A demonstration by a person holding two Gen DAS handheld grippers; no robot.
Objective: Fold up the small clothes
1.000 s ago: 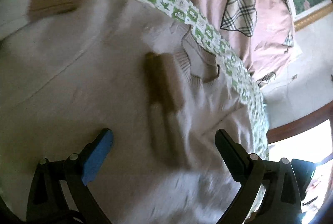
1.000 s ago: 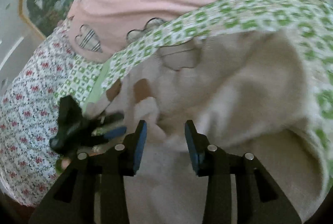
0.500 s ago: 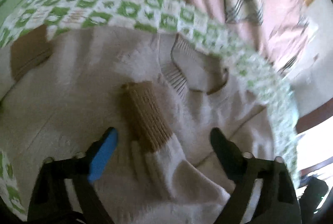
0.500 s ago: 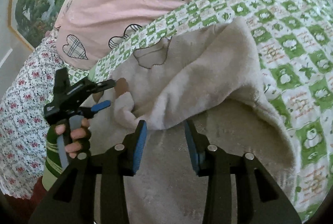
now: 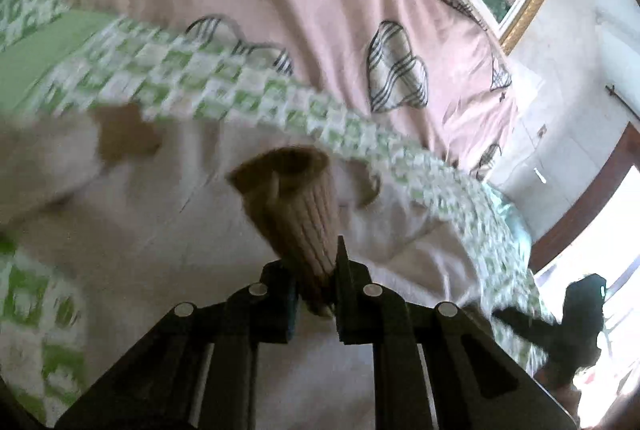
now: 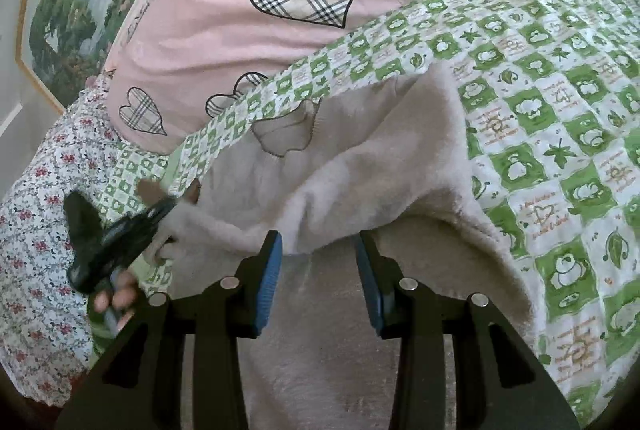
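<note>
The cream knitted sweater [image 6: 360,158] lies on the bed's green-and-white checked quilt [image 6: 560,110]. The left gripper [image 5: 316,294] jaws are closing on its brown ribbed cuff [image 5: 304,214]. The right gripper [image 6: 318,270] jaws stand partly apart over the sweater; whether they pinch fabric cannot be told.

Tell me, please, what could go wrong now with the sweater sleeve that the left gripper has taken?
1. The left gripper, its jaws closing, pinches only the ribbed brown cuff; the thin hold might slip if the sleeve is pulled across the sweater.
2. The right gripper holds a thick fold of the sweater's edge in half-open jaws; that bunch could drop or crease.
3. The green checked sheet lies right beneath, and a low pass may snag it.
</note>
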